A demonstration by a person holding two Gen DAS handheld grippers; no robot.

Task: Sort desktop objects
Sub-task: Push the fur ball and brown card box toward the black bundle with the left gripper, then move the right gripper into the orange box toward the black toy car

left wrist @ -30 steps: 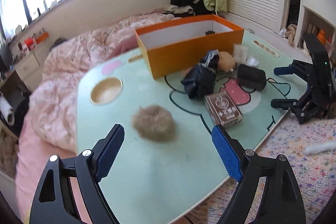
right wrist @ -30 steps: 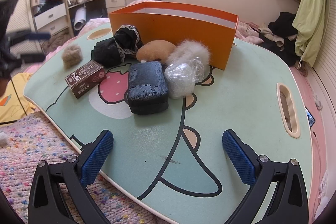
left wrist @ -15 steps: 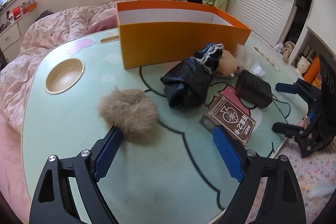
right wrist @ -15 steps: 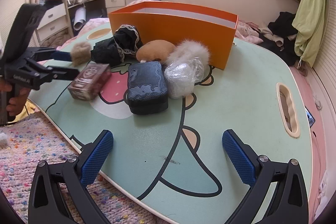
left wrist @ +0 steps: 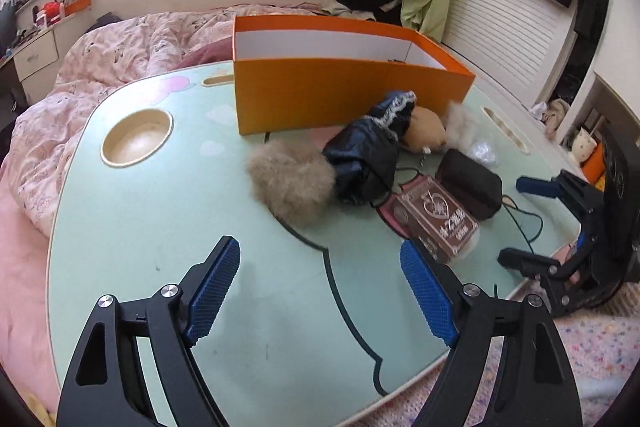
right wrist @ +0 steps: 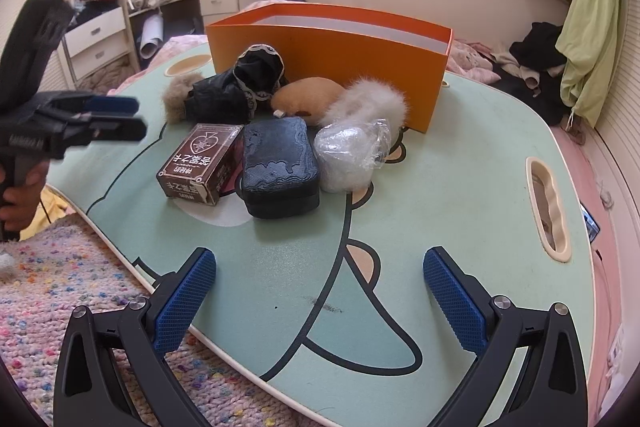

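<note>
An open orange box (left wrist: pixel 352 87) (right wrist: pixel 332 55) stands on the green table (left wrist: pixel 160 247). In front of it lie a brown fur ball (left wrist: pixel 290 181) (right wrist: pixel 176 97), a black lace-trimmed cloth (left wrist: pixel 368 155) (right wrist: pixel 240 87), a tan plush (right wrist: pixel 306 97), a white fur puff (right wrist: pixel 368 103), a plastic-wrapped bundle (right wrist: pixel 348 157), a dark case (right wrist: pixel 280 167) and a brown card box (left wrist: pixel 436 219) (right wrist: pixel 200 163). My left gripper (left wrist: pixel 320 283) is open and empty, near the fur ball and card box. My right gripper (right wrist: pixel 320 295) is open and empty, short of the case.
The table has a round cup recess (left wrist: pixel 136 139) and a slot handle (right wrist: pixel 548 215). A pink quilted bed (left wrist: pixel 100 67) lies behind, a speckled rug (right wrist: pixel 52 287) below the table's edge. Desk and shelves stand far left in the right wrist view.
My left gripper pushed the fur ball against the black cloth and the card box against the dark case, then drew back a little. The right gripper stayed still.
</note>
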